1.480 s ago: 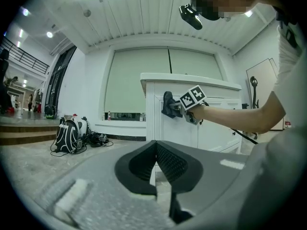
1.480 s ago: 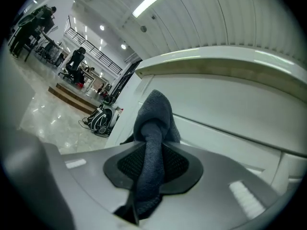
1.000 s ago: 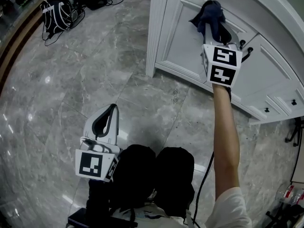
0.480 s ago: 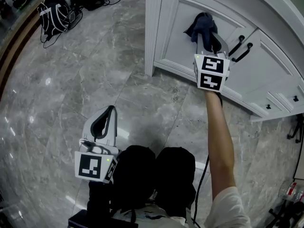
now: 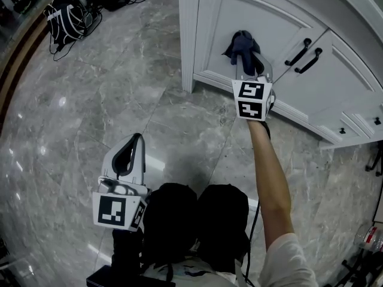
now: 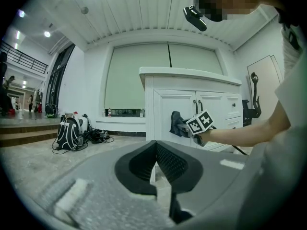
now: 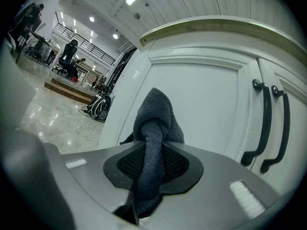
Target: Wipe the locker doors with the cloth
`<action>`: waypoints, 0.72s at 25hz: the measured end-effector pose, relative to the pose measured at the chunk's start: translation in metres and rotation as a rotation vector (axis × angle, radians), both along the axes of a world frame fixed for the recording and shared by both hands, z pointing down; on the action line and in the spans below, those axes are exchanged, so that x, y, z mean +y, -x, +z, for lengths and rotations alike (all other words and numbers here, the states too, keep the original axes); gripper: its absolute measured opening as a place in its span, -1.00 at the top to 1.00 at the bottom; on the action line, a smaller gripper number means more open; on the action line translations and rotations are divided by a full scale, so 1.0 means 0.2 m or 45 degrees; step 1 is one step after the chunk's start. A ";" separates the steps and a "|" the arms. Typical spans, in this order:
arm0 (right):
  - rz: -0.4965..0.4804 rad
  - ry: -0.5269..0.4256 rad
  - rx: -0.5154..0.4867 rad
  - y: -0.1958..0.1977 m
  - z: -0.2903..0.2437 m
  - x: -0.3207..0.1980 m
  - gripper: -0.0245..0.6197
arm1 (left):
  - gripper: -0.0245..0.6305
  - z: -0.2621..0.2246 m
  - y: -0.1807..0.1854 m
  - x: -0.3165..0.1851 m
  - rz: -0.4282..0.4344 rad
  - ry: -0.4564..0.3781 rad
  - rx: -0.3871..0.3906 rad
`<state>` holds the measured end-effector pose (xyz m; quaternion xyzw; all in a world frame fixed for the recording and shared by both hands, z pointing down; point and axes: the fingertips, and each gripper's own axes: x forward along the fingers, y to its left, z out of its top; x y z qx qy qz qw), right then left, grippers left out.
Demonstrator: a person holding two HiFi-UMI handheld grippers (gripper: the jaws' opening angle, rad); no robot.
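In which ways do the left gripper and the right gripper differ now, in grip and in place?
The right gripper is shut on the dark blue cloth; the left gripper is shut with nothing between its jaws. The right gripper reaches out to the white locker door; the left gripper hangs close to the person, above the marble floor. Both carry a marker cube.

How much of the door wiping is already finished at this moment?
Done: the cloth is clamped in the right gripper. In hand: it is held against the left door, on its panel. Which parts are already wiped cannot be told. Left: probably the door beyond the black handles; the left gripper hangs shut, empty.
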<state>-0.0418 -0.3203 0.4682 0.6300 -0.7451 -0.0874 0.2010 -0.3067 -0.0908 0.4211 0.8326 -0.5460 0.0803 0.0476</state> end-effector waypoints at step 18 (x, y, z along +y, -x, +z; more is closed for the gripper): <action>-0.044 0.293 -0.005 0.00 0.64 0.04 0.66 | 0.92 0.02 0.02 0.00 -0.010 0.025 -0.037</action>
